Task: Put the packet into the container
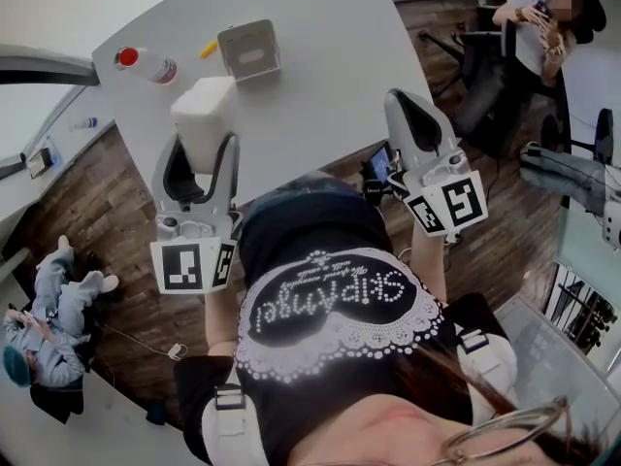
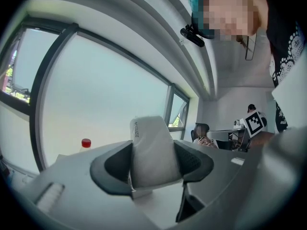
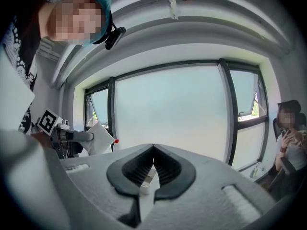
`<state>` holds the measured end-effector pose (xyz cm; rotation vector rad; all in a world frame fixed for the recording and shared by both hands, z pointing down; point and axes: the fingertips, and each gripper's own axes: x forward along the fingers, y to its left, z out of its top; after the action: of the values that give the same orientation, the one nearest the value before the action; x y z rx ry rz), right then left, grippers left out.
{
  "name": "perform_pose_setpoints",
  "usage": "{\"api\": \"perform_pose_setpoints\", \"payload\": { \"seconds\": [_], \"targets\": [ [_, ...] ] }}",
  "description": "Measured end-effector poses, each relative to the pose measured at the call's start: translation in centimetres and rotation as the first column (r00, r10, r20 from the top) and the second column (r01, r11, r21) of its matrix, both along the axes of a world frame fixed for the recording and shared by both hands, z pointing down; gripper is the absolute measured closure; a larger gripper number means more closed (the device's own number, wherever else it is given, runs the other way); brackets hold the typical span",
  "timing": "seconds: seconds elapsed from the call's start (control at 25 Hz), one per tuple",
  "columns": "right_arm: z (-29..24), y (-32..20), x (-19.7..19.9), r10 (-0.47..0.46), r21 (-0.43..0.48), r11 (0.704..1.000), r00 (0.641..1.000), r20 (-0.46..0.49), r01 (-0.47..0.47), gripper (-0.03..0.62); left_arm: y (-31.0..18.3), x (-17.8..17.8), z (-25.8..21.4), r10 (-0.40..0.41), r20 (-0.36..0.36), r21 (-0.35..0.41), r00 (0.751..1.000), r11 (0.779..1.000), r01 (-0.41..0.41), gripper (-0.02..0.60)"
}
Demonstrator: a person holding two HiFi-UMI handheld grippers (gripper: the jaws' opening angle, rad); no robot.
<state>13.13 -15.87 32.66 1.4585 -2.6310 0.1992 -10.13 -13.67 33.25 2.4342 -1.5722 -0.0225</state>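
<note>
White packet [image 2: 152, 147] clamped in wide-spread left tool [image 2: 153, 169].

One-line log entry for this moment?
left gripper: shut on packet | right gripper: shut, empty | container: on table, apart from packet | step: packet not yet in container

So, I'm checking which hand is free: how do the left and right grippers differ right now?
The grey left gripper has jaws spread wide, clamped on the white block-shaped packet; the grey right gripper has jaws closed together, holding nothing. Otherwise they share the same design.
</note>
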Motion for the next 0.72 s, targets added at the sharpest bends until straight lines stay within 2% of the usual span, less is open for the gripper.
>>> {"api": "perform_pose_setpoints", "payload": {
  "seconds": [0.44,0.72],
  "targets": [
    [0.9,1.4,-1.9,0.001,-0.023,1.000,1.000,-0.008,-0.002,0.594,0.3,-0.7,0.9,0.039,0.006,-0.012,0.999,0.999,-0.039,0.314],
    [0.5,0.8,-2.4,-0.039,-0.011,0.999,0.999,0.004,0.039,0.594,0.3,-0.4,1.2,0.014,0.027,-0.008,1.000,1.000,-0.013,0.314]
  ]
}}
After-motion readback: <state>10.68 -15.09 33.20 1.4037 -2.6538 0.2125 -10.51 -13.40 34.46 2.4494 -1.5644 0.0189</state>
